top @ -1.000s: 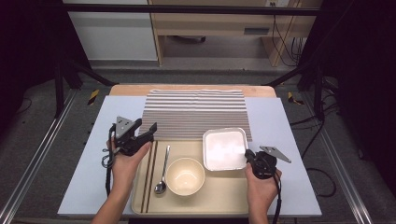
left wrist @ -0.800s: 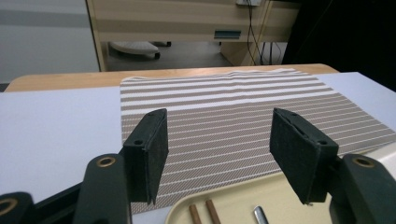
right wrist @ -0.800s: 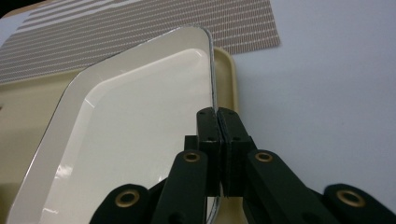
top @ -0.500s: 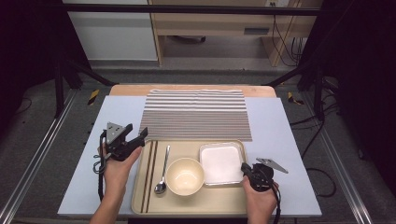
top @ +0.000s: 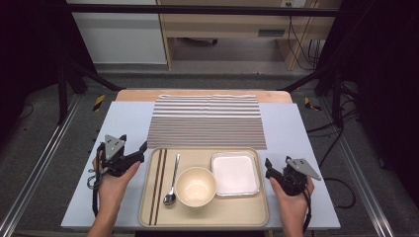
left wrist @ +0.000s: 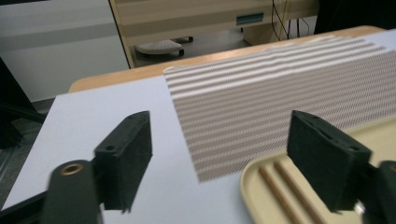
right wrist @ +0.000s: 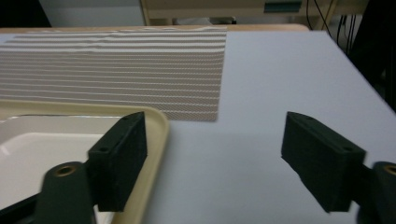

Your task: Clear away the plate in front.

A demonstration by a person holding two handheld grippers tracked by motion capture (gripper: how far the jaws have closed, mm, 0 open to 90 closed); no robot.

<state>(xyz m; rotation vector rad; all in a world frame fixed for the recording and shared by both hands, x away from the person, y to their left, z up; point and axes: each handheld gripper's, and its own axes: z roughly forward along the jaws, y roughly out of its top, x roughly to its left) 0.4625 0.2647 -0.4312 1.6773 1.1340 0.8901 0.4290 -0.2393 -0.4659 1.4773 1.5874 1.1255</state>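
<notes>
**Two open grippers beside a tray**

On the left, the left gripper sits in a hand just beside the left edge of the tray. Its jaws are wide apart and have just been opening. Nothing is between them. In the left gripper view, one jaw is over the blue-grey table and the other is over the tray's corner, near the chopsticks.

The tray is tan and lies at the near side of the table. Its far edge touches the striped mat, which lies flat behind it.

Inside the tray, going left to right, come first two brown chopsticks, side by side. Next is a spoon with its bowl end near the person. Then a round bowl stands upright, just beside the spoon. Last is a white square dish in the tray's far right part, just beside the bowl.

On the right, the right gripper sits in the other hand, just beside the right edge of the tray. Its jaws are wide apart too and have just been opening. Nothing is between them. In the right gripper view, one jaw is over the tray's rim near the dish, and the other is over the bare table.
</notes>
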